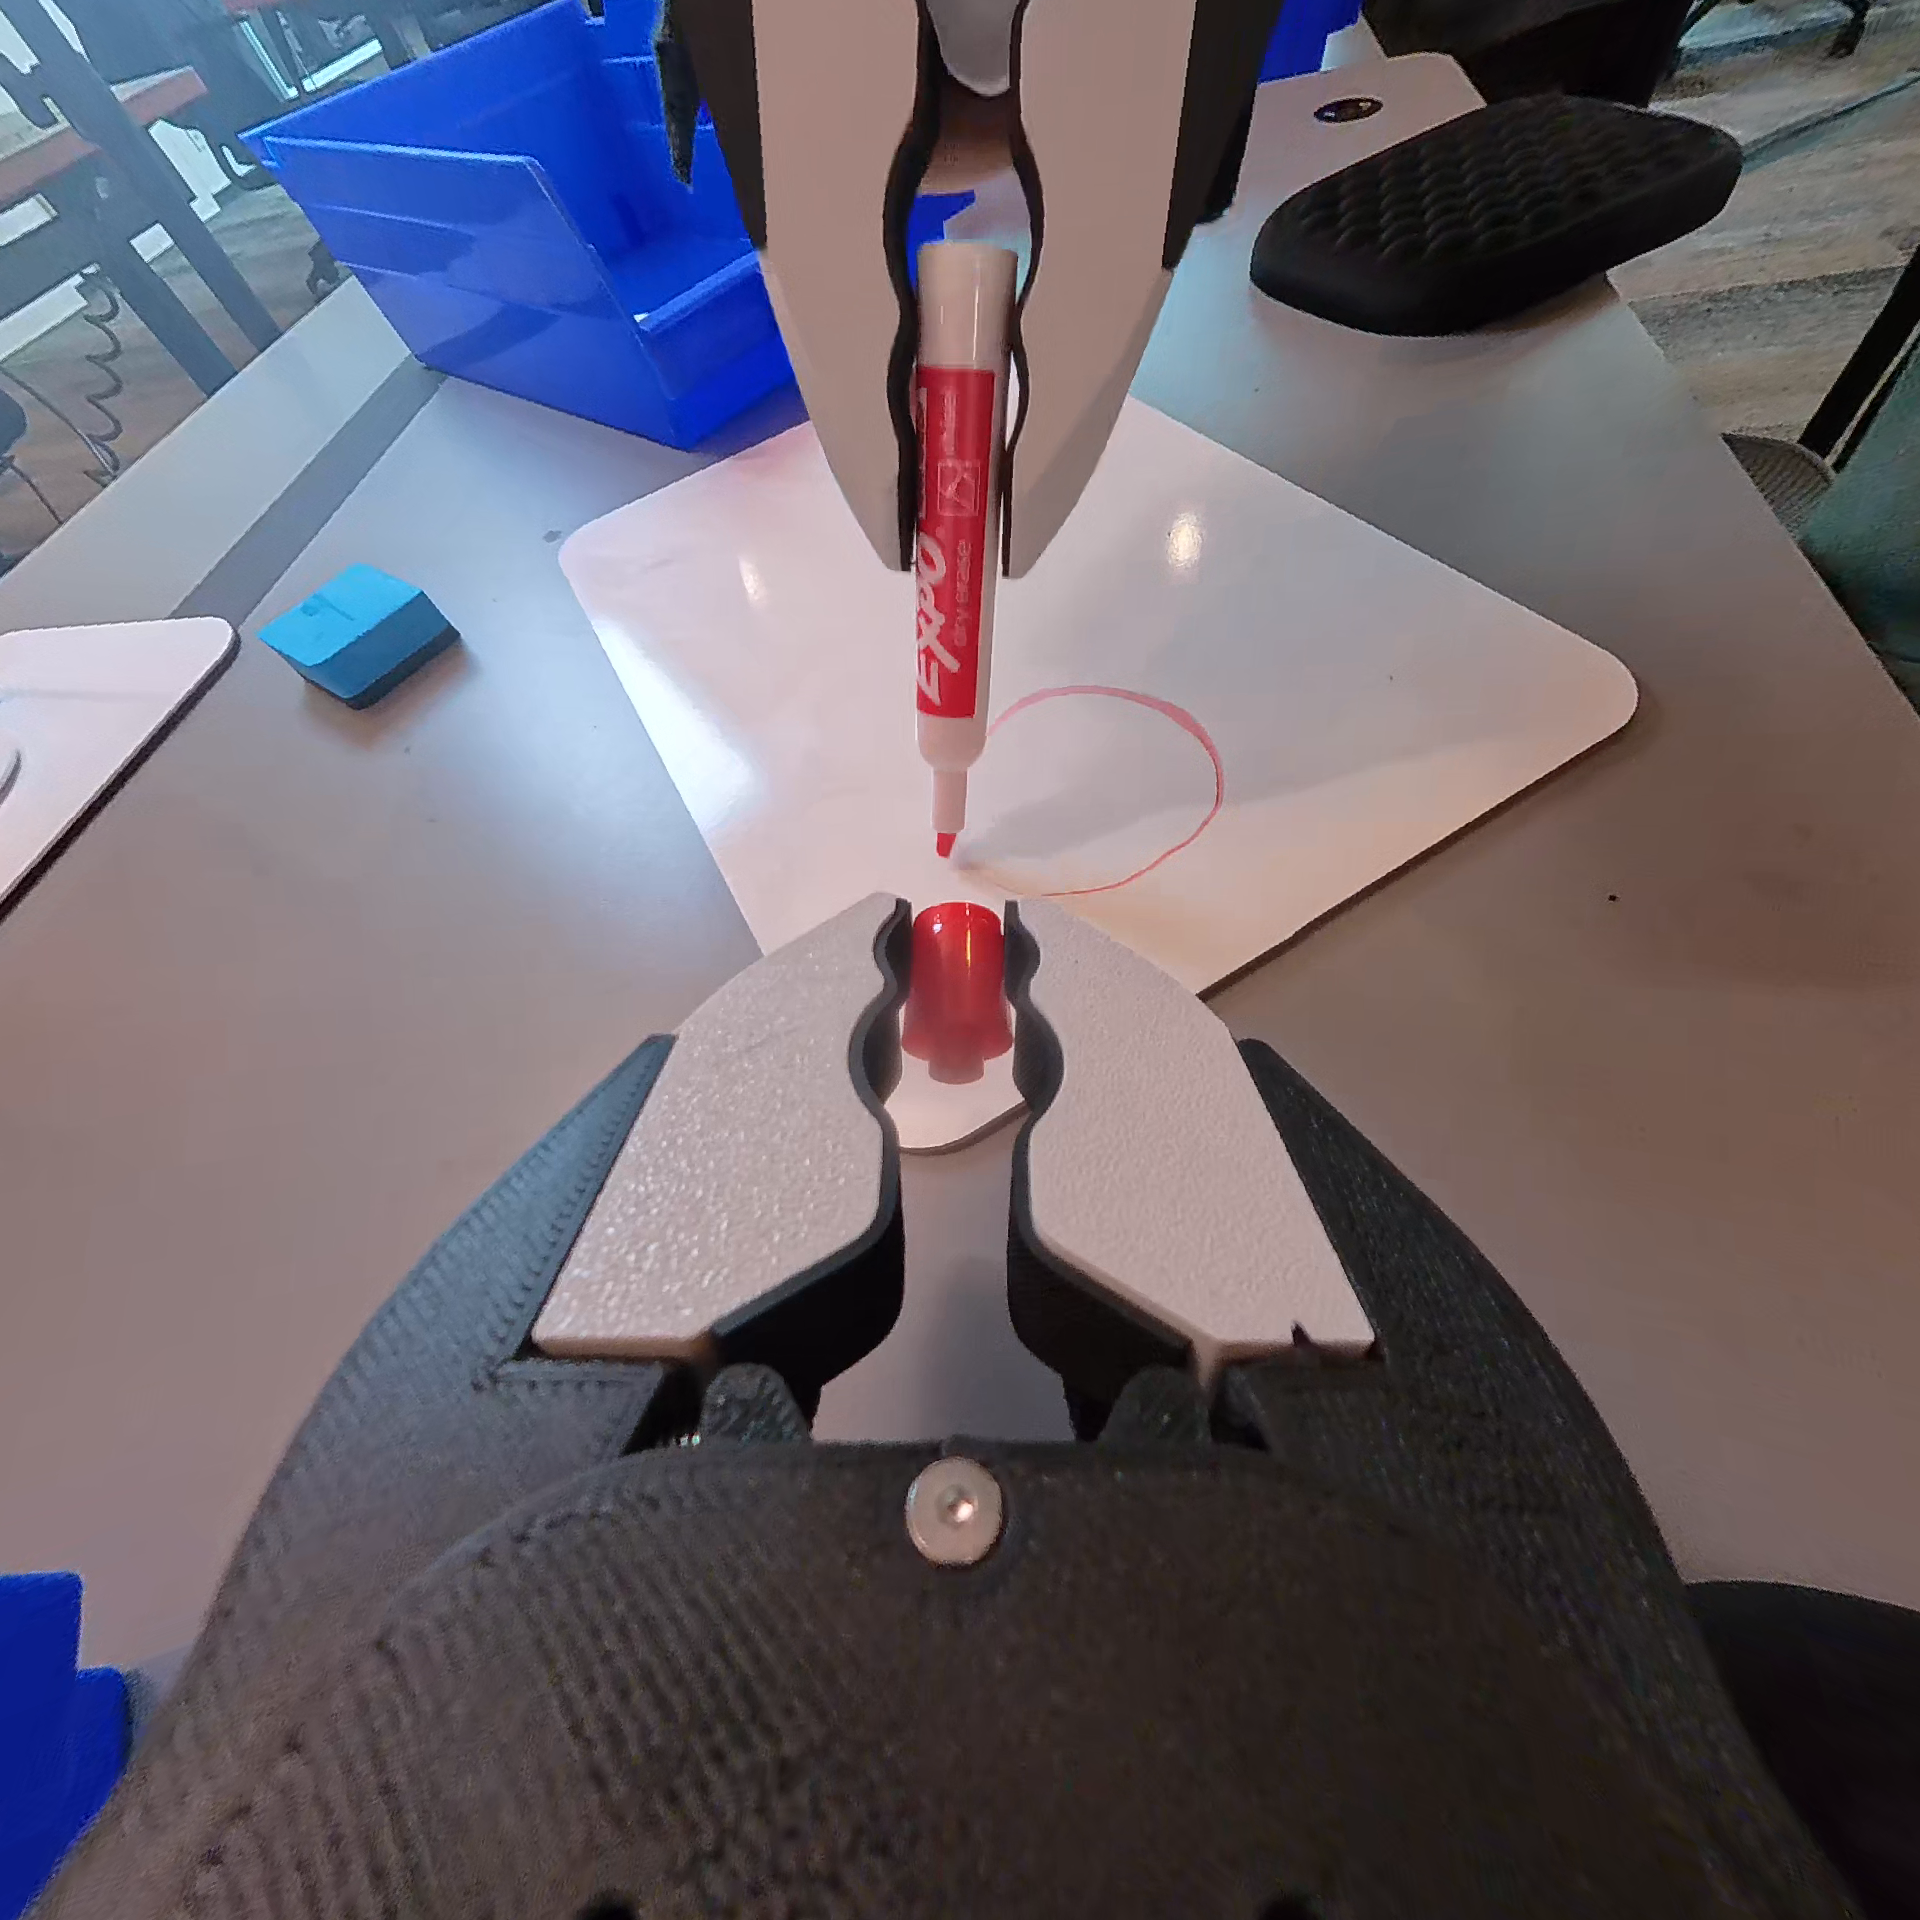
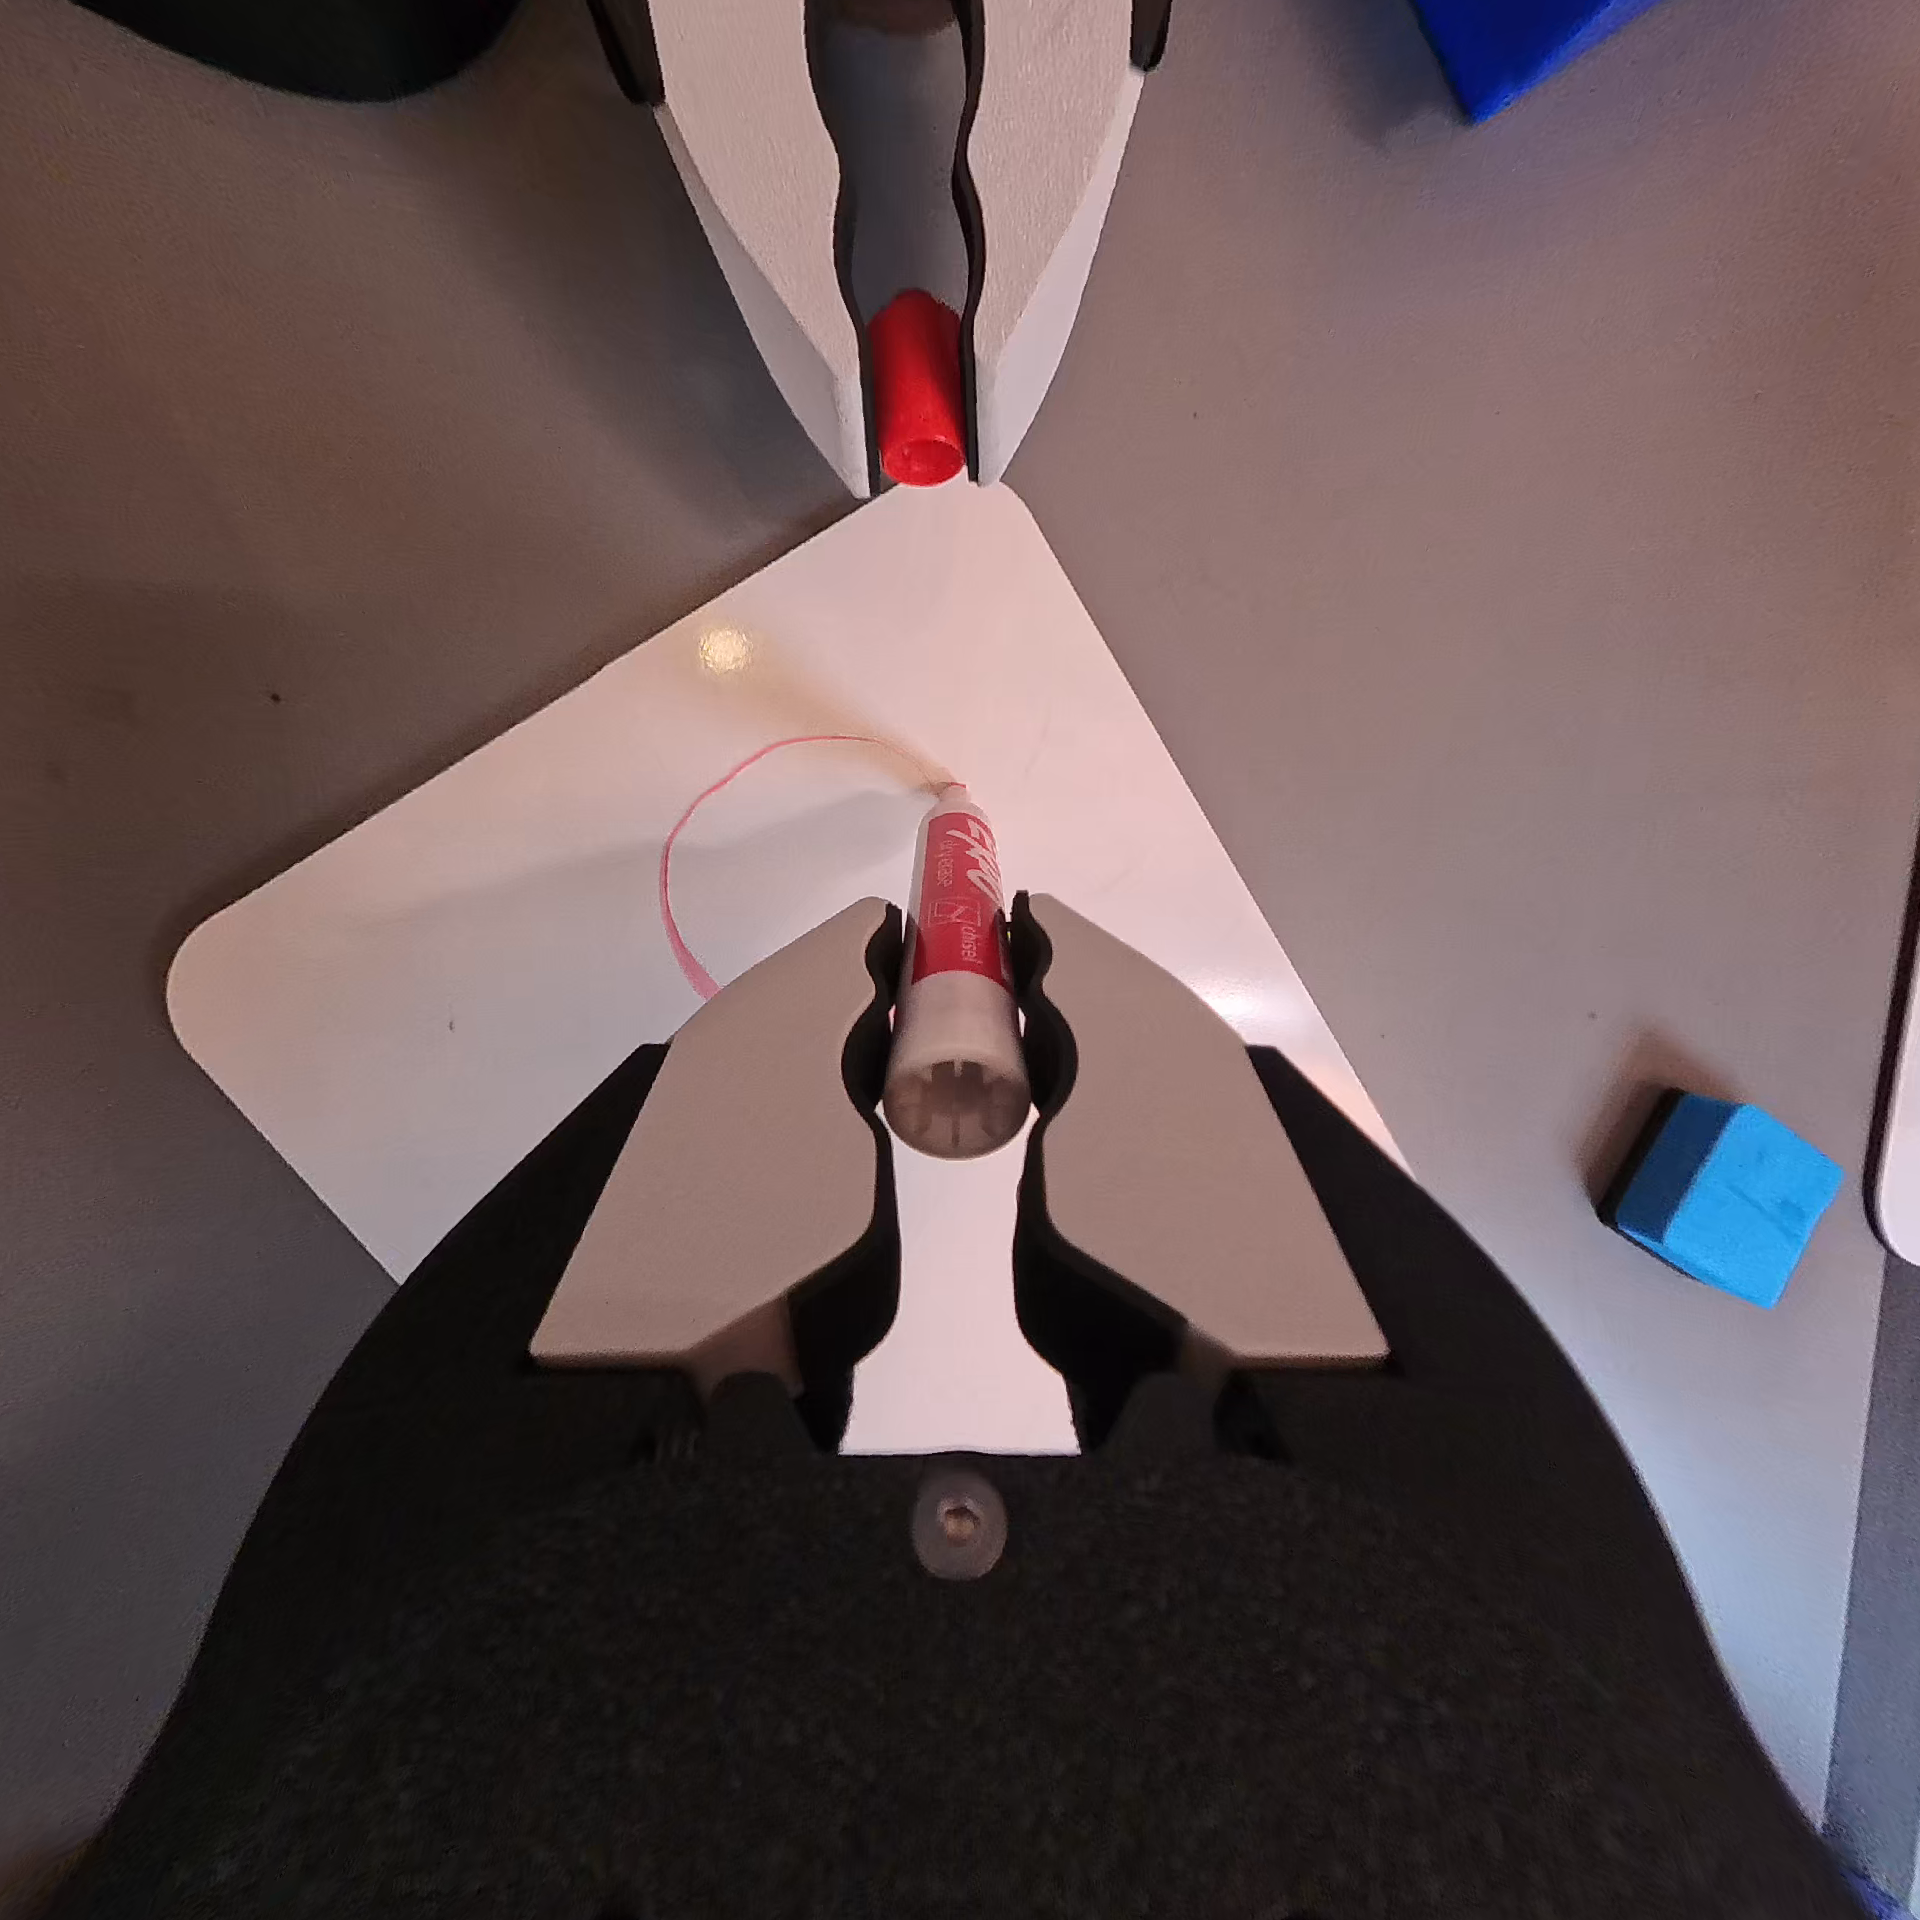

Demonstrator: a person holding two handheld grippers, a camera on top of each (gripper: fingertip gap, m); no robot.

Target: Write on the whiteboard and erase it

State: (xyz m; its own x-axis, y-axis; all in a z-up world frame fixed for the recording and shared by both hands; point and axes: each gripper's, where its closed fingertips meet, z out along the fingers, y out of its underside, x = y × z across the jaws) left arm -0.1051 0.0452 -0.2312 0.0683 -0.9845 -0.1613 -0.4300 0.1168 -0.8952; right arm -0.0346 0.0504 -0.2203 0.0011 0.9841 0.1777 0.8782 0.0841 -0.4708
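Here two grippers hold one marker [image 1: 954, 540], one cap [image 1: 956, 982]

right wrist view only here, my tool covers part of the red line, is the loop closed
observer: Nearly. In the left wrist view the red drawn loop curves back to the tip of the red-and-white dry-erase marker on the white rounded whiteboard.
operator: tip touching the board
observer: It is right at the surface and its shadow meets it, but I cannot confirm contact.
operator: whats behind my tool
observer: A blue plastic bin stands on the grey table, just past the board's far corner.
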